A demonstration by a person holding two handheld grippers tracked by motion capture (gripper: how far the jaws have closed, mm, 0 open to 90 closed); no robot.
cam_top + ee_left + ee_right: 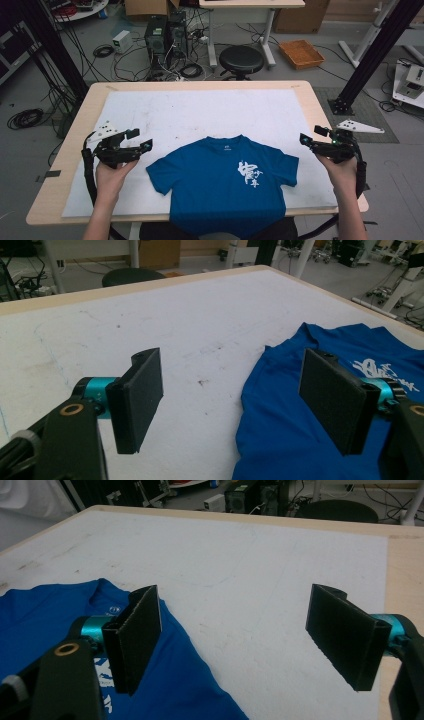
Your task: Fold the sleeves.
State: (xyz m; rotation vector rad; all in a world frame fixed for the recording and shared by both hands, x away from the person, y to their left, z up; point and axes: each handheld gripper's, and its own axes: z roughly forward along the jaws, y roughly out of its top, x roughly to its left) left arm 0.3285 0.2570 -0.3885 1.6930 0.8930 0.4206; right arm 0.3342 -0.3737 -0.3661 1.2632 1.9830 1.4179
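Blue T-shirt [225,185] lies flat at table's [300,95] 6 o'clock edge on white mat [200,110]; left gripper [136,139] at 9, right gripper [311,137] at 3; both jaws wide, empty.

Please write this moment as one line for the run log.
left gripper: open, empty, left of shirt | right gripper: open, empty, right of shirt | blue T-shirt: flat, print up, hem over near edge of white mat

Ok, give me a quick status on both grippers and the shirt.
Left hand-held gripper open, empty, beside the left sleeve. Right hand-held gripper open, empty, off the right sleeve. Blue T-shirt flat, print up, hem over the near table edge. White mat bare around it.
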